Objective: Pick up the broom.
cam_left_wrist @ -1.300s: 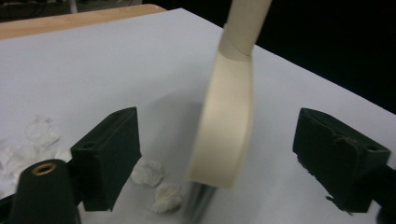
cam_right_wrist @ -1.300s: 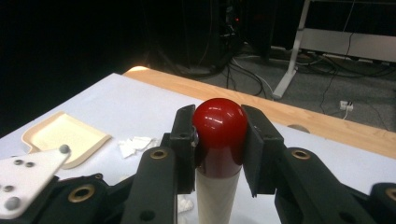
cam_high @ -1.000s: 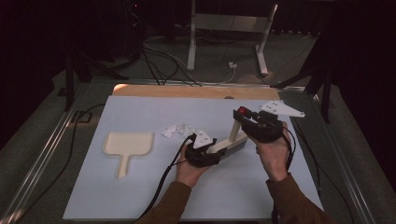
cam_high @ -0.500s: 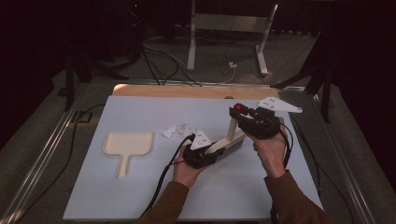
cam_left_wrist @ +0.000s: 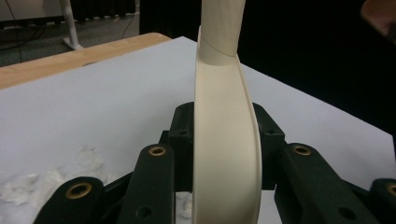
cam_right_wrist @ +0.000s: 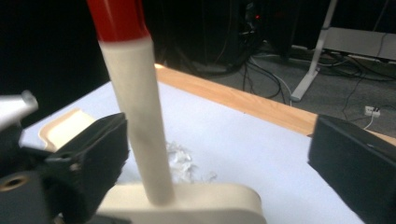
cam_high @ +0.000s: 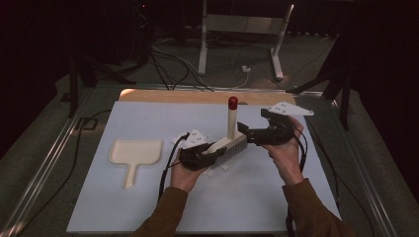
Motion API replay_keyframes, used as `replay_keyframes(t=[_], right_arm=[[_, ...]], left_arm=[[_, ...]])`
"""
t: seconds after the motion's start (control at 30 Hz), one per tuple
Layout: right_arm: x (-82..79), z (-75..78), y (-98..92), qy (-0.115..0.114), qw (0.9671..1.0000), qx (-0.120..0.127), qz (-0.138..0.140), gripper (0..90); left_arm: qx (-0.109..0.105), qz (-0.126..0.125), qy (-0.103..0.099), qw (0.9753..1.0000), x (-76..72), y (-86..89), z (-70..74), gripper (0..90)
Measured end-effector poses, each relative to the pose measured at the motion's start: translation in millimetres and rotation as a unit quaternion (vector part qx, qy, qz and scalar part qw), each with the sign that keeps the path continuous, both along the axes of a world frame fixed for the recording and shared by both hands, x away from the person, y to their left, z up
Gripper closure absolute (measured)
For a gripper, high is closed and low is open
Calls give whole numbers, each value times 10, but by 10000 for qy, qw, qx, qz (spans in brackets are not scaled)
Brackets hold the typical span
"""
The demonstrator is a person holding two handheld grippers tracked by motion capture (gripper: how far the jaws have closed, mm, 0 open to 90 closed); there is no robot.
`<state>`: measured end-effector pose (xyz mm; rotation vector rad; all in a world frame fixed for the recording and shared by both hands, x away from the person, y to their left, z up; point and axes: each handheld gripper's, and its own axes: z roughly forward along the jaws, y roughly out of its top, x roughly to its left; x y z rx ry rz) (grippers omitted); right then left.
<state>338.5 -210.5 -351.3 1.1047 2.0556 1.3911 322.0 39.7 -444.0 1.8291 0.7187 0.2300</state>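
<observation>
Brush in hand, sweeping not yet finished

Dustpan (cam_high: 132, 153): cream, lying flat on the pale board (cam_high: 296, 197), well to the left of both sets of jaws, handle toward the person. It looks unloaded, as far as the high view allows.

Paper scraps (cam_high: 195, 139): white crumpled bits are seen just behind the left jaws, a few more below the bristles. In the left gripper view scraps (cam_left_wrist: 42, 179) lie on the board to the left of the jaws. None can be seen in the pan.

Left gripper (cam_high: 196, 155): jaws are clenched on the cream body of the brush (cam_high: 228, 144); in its own view the curved back of the brush (cam_left_wrist: 227, 154) rises between the two black jaws and is gripped from both sides.

Right gripper (cam_high: 249, 134): jaws are spread, standing to either side of the upright, red-capped brush handle (cam_right_wrist: 140, 140). The left jaw is just beside the handle; contact cannot be confirmed. The right jaw stands well apart.

Progress, as judged: the brush has been taken up and is being readied or passed between grippers. Gathering the scraps and moving them to the dustpan is judged still to be done.
</observation>
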Motion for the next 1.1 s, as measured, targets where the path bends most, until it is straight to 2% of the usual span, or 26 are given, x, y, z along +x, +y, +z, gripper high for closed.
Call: replay_keyframes(t=[0.1,0.23,0.37,0.43,0.47,0.57,0.67,0.73,0.9,1.1], right_arm=[[16,-22,6,21,9999,-31,100,3],[67,-69,26,91,9991,-36,418,0],[93,-99,38,99,9982,7,587,0],[114,-125,36,18,9972,130,735,0],[147,-151,34,10,9954,203,940,0],[190,-186,39,32,9941,189,1071,0],[246,-241,37,219,9924,255,1186,0],[265,-263,39,373,9923,237,1155,0],[325,-325,85,507,9878,323,1434,0],[385,-369,217,578,9816,161,1812,0]], left_arm=[[22,-26,-37,10000,9,91,48,694],[84,-77,-65,9999,13,187,98,693],[71,-142,-70,9998,22,291,138,694],[60,-173,-72,9998,22,340,154,694],[51,-197,-71,9998,21,364,161,693],[46,-275,-79,9996,22,442,186,693],[74,-356,-81,9993,22,506,209,694],[88,-412,-64,9991,25,543,223,694],[105,-492,-18,9987,49,621,240,693],[11,-645,23,9979,73,689,265,694]])
